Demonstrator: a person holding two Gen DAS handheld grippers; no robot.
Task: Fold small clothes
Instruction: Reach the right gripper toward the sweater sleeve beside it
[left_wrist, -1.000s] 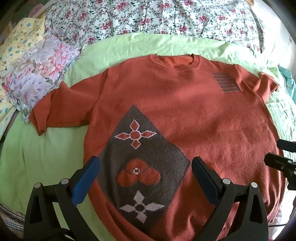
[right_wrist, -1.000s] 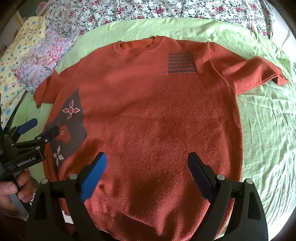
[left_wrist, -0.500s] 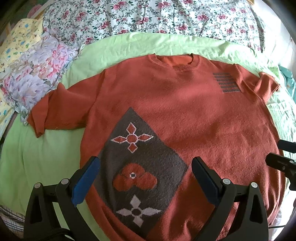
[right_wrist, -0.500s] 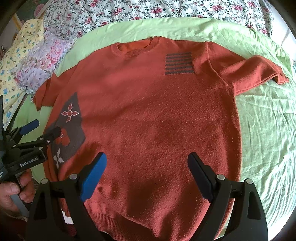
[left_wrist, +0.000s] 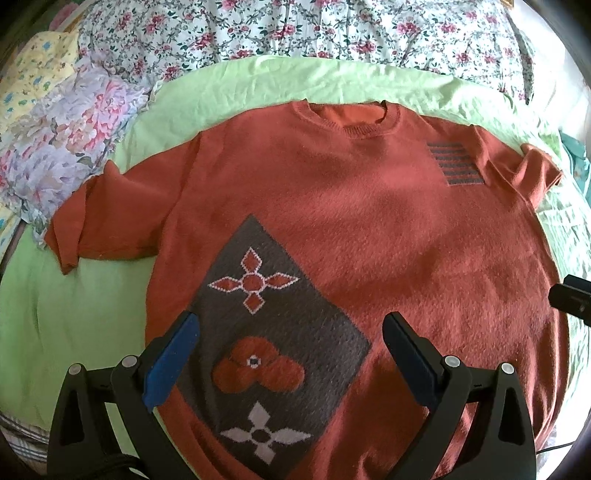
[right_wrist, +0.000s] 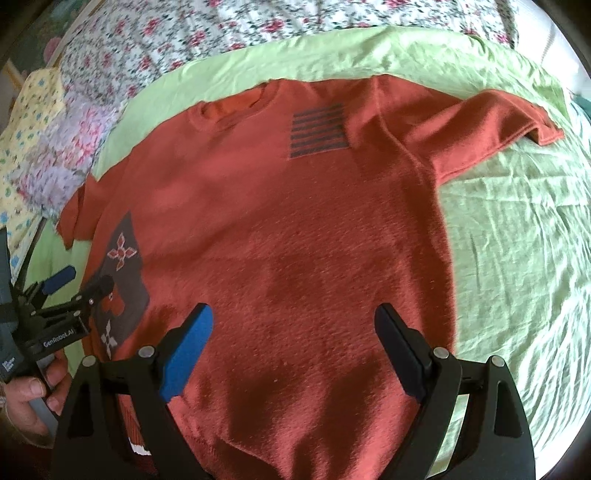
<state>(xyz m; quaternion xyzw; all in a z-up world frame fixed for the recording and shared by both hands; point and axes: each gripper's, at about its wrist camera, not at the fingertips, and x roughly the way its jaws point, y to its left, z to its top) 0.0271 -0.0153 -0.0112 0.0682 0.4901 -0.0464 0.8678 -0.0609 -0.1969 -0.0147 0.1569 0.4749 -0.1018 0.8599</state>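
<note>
A rust-orange short-sleeved knit top lies flat, face up, on a light green sheet, collar away from me. It has a grey diamond patch with flower motifs and a grey striped square. It also shows in the right wrist view. My left gripper is open and empty above the lower left of the top. My right gripper is open and empty above the lower middle. The left gripper shows at the left edge of the right wrist view.
Floral bedding lies behind the green sheet. Folded flowered cloths lie at the left. The green sheet extends right of the top. A teal cloth shows at the far right edge.
The left gripper has shifted slightly left over the top. The right gripper has moved right and turned, so the top sits further left and tilted in its view. Both stay open.
</note>
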